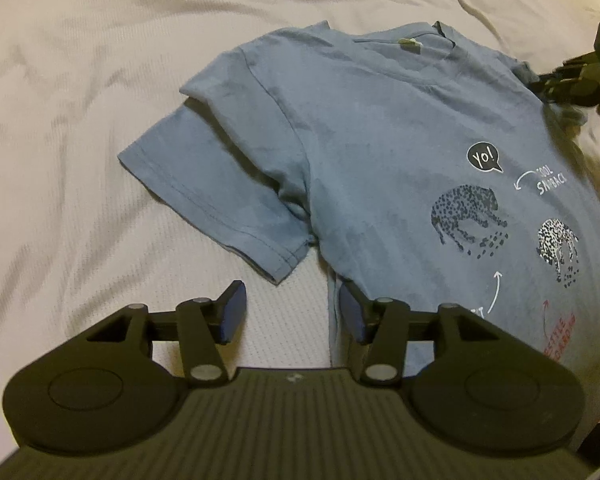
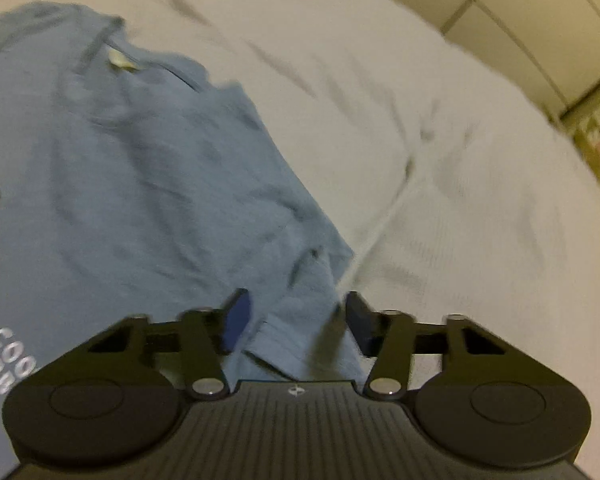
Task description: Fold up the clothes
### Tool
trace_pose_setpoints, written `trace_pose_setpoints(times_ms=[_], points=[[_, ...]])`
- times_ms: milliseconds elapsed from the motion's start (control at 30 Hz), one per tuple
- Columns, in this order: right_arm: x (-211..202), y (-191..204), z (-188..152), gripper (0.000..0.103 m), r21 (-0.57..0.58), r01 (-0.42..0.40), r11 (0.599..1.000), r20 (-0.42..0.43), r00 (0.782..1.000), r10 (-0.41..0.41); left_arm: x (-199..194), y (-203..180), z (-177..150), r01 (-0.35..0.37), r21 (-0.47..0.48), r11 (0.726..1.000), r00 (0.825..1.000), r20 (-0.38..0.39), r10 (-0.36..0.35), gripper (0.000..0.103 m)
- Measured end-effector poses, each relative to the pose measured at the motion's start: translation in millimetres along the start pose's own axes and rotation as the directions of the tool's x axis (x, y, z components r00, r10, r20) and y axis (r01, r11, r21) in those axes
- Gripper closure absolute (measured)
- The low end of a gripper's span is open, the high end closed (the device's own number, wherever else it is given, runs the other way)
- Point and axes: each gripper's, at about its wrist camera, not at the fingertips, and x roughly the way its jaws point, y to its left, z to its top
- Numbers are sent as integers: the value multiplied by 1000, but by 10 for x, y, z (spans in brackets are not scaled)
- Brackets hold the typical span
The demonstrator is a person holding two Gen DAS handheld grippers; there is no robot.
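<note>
Blue T-shirt (image 1: 380, 128) flat, print side up, on white bedsheet (image 1: 80, 100); fills centre-right of left wrist view, collar toward top. Leopard print (image 1: 466, 220) and "Yo!" bubble (image 1: 484, 157) at right. One sleeve (image 1: 220, 200) spread at centre-left. Left tool (image 1: 292, 314) jaws apart, lower centre, straddling shirt side edge, gripping nothing. Right tool (image 2: 296, 320) jaws apart over other sleeve (image 2: 300, 320); view blurred, contact w/ fabric unclear. Tiled floor (image 2: 520, 20) upper right.
</note>
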Motion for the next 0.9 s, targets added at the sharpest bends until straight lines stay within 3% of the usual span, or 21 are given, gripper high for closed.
trace_pose_setpoints(times_ms=[33,200,267,400,500,567,700,800,867,900], points=[[-1,-96,-12,103,25,14,1000,1,1000,-14,8,-4,5,-1,-1,1000,1000,-2,1,56],[-115,-680,-98,103,169,104,980,76,990,-118,46,-22,28,-7,-6,1000,1000,-12,7,56],[-129,-877,-136,89,237,128,963,92,984,-153,63,-31,62,-12,1,1000,1000,-11,12,56],[-260,-1149,-290,84,382,117,917,105,980,-169,80,-21,116,-34,17,999,999,0,34,55],[-416,-1247,-440,72,476,86,875,114,981,-159,104,52,152,-44,-4,999,999,-2,44,55],[-529,-1110,-509,55,458,80,885,131,979,-156,123,88,165,-47,-16,999,999,-7,47,55],[-611,-641,-610,40,215,103,971,161,977,-139,109,113,155,-54,-23,998,999,-6,53,55],[-359,-446,-554,40,93,141,986,123,981,-152,86,124,138,-59,-26,998,998,-3,59,55],[-162,-442,-514,57,65,169,983,86,981,-175,70,132,127,-63,-28,998,998,-1,63,55],[-156,-537,-539,59,113,213,971,76,972,-222,62,136,121,-65,-29,997,998,0,65,54]])
